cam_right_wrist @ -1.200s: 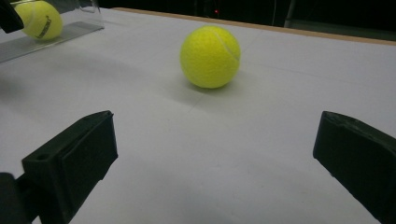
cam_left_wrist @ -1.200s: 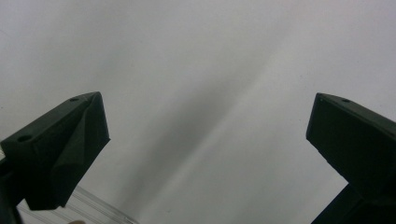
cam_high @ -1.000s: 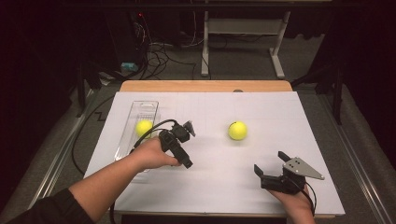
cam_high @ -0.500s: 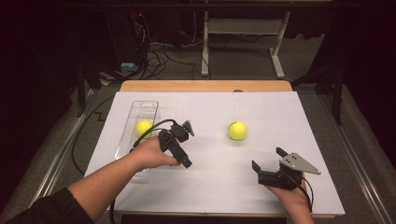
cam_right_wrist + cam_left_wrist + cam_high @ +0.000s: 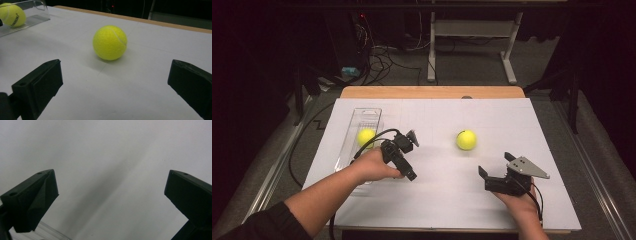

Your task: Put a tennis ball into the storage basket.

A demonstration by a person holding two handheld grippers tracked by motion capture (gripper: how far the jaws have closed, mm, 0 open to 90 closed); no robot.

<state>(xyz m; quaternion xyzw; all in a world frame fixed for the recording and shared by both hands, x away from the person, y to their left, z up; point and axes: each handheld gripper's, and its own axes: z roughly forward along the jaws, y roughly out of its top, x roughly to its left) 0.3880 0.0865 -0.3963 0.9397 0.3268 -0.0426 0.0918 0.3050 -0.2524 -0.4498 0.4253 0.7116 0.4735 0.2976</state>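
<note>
- High view: loose yellow felt tennis ball [image 5: 466, 140] on white table sheet [image 5: 447, 200], apart from right gripper [image 5: 494, 170]; jaws spread wide, facing it.
- Second yellow tennis ball [image 5: 365, 136] inside clear plastic tray [image 5: 362, 116].
- Left gripper [image 5: 110, 192]: jaws apart, nothing between.

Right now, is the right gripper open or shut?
Open. The right gripper has its fingers spread wide with bare table between them, and the ball sits ahead, untouched.

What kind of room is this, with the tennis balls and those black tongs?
Probably a lab or test workshop. A white-covered table stands in a dark room, cables lie tangled on the floor behind, and a person holds cabled tongs: left tongs, right tongs.
</note>
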